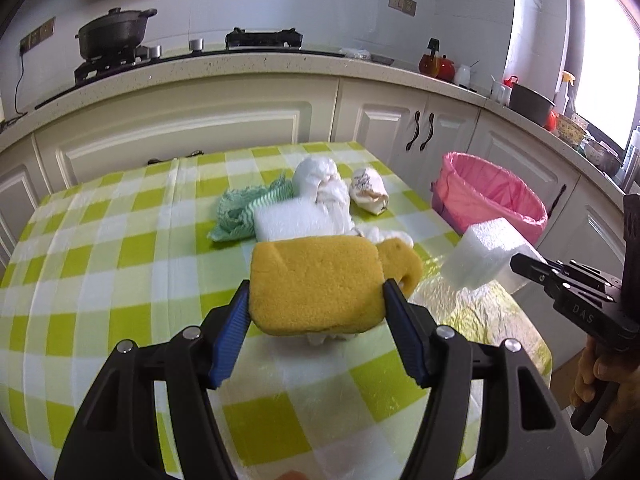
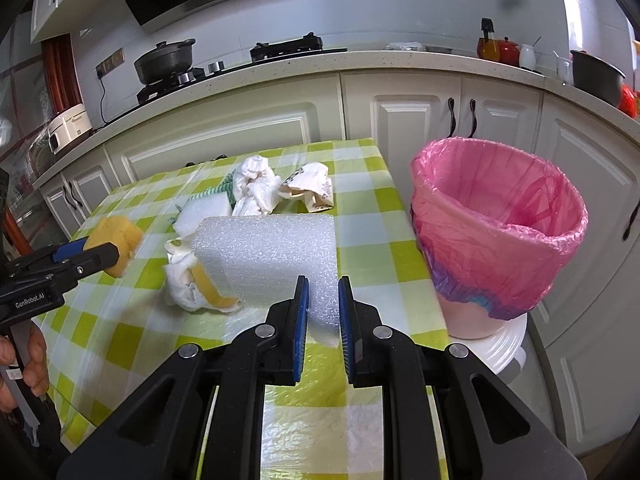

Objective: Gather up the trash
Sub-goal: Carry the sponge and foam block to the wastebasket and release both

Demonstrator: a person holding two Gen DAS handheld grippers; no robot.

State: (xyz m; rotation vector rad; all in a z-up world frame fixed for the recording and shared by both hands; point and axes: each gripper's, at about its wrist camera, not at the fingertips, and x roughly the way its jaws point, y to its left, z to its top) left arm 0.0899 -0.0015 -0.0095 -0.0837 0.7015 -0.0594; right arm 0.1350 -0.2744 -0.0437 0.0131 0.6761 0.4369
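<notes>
My left gripper (image 1: 316, 296) is shut on a yellow sponge (image 1: 316, 280) and holds it above the checked table (image 1: 100, 264); it also shows in the right wrist view (image 2: 116, 246). My right gripper (image 2: 323, 292) is shut on a white foam block (image 2: 268, 260), held above the table's right part; the block also shows in the left wrist view (image 1: 480, 256). A bin with a pink liner (image 2: 500, 236) stands right of the table. On the table lie a second foam piece (image 1: 292, 220), crumpled white plastic (image 1: 324, 188), a green striped cloth (image 1: 244, 208), a crumpled paper bag (image 1: 368, 192) and another yellow sponge piece (image 1: 400, 260).
Kitchen cabinets (image 1: 200, 128) and a counter with a stove and a black pot (image 1: 112, 36) run behind the table. The bin stands on a white stool (image 2: 504, 344) close to the cabinets. A person's hands hold both gripper handles.
</notes>
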